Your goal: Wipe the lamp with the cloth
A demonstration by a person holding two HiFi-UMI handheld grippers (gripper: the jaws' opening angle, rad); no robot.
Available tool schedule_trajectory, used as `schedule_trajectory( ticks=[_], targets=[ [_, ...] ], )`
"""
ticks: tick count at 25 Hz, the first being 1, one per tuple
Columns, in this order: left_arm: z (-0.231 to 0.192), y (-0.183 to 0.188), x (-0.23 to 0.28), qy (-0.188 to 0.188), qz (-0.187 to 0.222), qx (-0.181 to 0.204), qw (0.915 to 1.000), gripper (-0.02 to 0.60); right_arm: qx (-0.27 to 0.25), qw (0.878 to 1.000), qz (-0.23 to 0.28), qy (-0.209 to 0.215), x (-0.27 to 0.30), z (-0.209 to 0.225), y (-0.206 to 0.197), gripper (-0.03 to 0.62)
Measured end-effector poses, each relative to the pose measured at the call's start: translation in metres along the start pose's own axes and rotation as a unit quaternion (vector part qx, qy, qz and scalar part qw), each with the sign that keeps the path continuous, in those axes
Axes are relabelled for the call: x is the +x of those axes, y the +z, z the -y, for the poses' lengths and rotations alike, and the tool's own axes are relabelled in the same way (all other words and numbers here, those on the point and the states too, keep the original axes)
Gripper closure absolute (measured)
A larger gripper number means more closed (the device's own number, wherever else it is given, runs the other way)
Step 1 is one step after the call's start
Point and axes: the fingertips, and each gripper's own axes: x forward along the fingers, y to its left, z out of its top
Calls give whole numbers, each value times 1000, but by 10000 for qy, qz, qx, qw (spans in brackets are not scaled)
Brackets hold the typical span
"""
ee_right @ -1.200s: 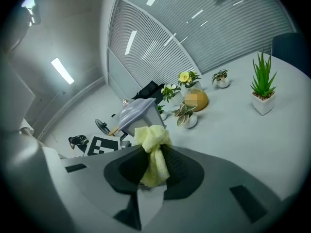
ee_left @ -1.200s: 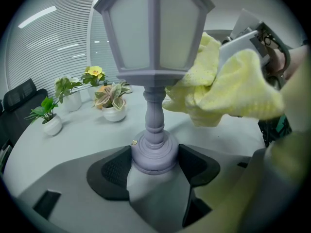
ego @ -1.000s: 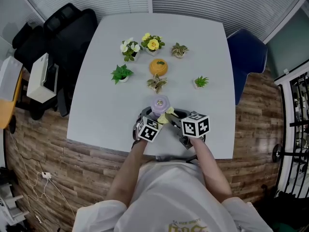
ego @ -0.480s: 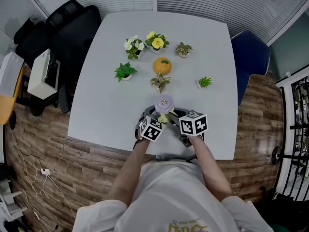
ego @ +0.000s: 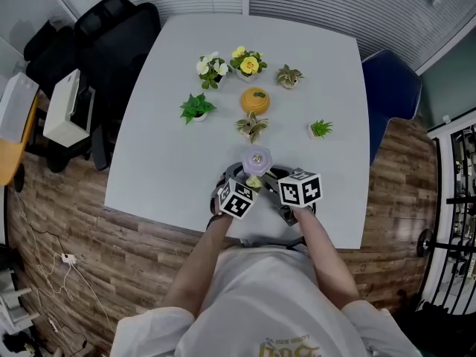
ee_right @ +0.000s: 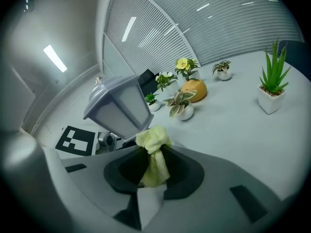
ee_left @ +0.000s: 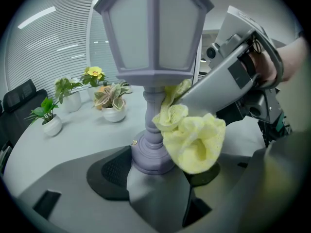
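Observation:
A pale purple lantern-shaped lamp (ego: pixel 256 158) stands near the table's front edge. My left gripper (ee_left: pixel 155 174) is shut on the lamp's round base, which sits between the two jaws. The lamp head (ee_left: pixel 154 38) fills the top of the left gripper view. My right gripper (ee_right: pixel 153 171) is shut on a bunched yellow cloth (ee_right: pixel 154 154). The cloth (ee_left: pixel 194 140) presses against the lamp's stem just under the lamp head (ee_right: pixel 119 106). From the head view the cloth (ego: pixel 253 182) shows between the two marker cubes, below the lamp.
Several small potted plants (ego: pixel 196 108) and an orange round pot (ego: pixel 254 100) stand further back on the white table (ego: pixel 171 162). A black chair (ego: pixel 104 43) and a white box (ego: pixel 63 114) are at the left, a blue chair (ego: pixel 390 88) at the right.
The right gripper with the cloth has shifted slightly left against the lamp stem. The left gripper and the lamp stay where they were; the head view has drifted a little.

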Motion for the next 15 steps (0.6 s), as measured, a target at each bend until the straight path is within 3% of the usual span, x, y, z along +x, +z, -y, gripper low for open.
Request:
schedule_trajectory(
  ticks=[15],
  targets=[
    [-1,0,0,7,18,12,10000,265,106,9992,-382,-107,13,21,-14,507]
  ],
)
